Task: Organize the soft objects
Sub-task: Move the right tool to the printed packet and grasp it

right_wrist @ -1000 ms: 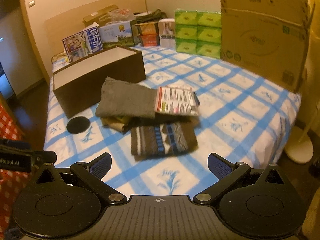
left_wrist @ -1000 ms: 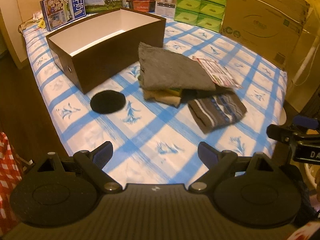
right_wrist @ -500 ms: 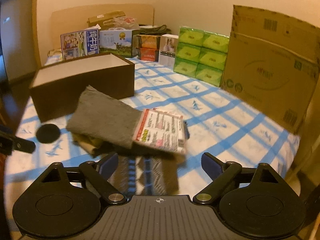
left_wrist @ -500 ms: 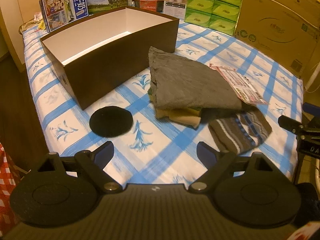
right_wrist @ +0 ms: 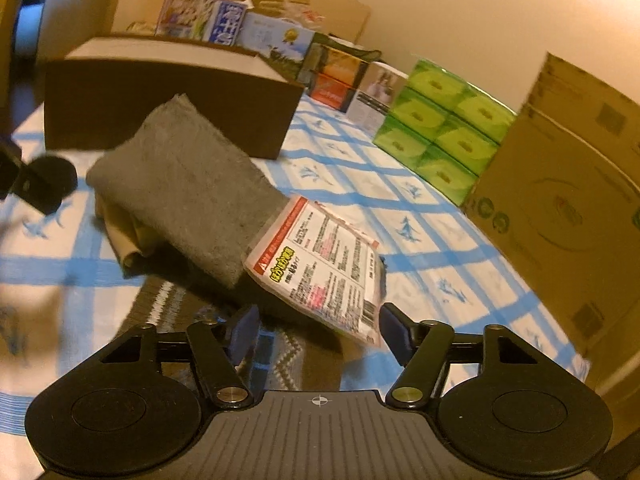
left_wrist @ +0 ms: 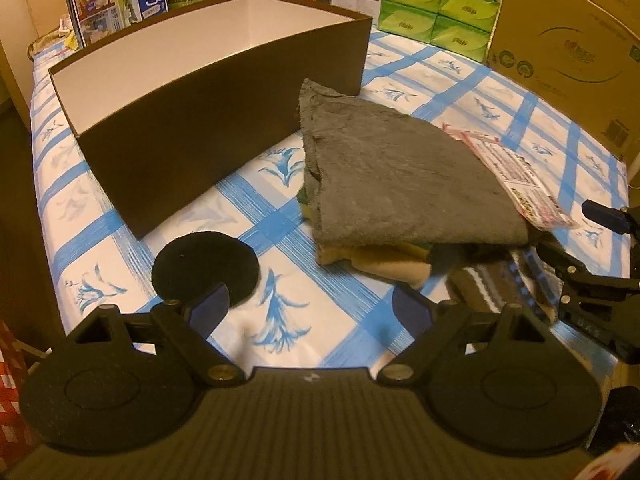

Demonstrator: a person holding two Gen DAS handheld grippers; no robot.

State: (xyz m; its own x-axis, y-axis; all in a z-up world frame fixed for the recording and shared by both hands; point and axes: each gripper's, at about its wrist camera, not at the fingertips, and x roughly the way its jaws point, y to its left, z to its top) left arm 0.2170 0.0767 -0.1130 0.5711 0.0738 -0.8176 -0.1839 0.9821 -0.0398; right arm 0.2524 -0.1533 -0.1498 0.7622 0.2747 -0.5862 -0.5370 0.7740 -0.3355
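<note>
A folded grey cloth (left_wrist: pixel 400 176) (right_wrist: pixel 188 184) tops a pile, with a tan cloth (left_wrist: pixel 384 264) and a brown striped knit (right_wrist: pixel 168 304) under it. A printed plastic packet (right_wrist: pixel 324 264) leans on the pile's right end. My right gripper (right_wrist: pixel 320 332) is low over the knit, its jaws closing. The packet's lower corner lies between the fingers, and no pad presses on it. My left gripper (left_wrist: pixel 310 310) is open above the checked sheet, beside a black round pad (left_wrist: pixel 204 264). An open dark brown box (left_wrist: pixel 208 132) with a white inside stands behind the pile.
Green tissue packs (right_wrist: pixel 444 128) and a large cardboard carton (right_wrist: pixel 560 200) line the far right. Cartons and a magazine (left_wrist: pixel 116 4) stand behind the brown box. The blue checked sheet (left_wrist: pixel 100 240) ends at the left, with dark floor (left_wrist: pixel 20 240) beyond it.
Both grippers have come forward and down toward the pile. The right one has rolled, its jaws have narrowed, and the packet now sits just ahead of its fingers.
</note>
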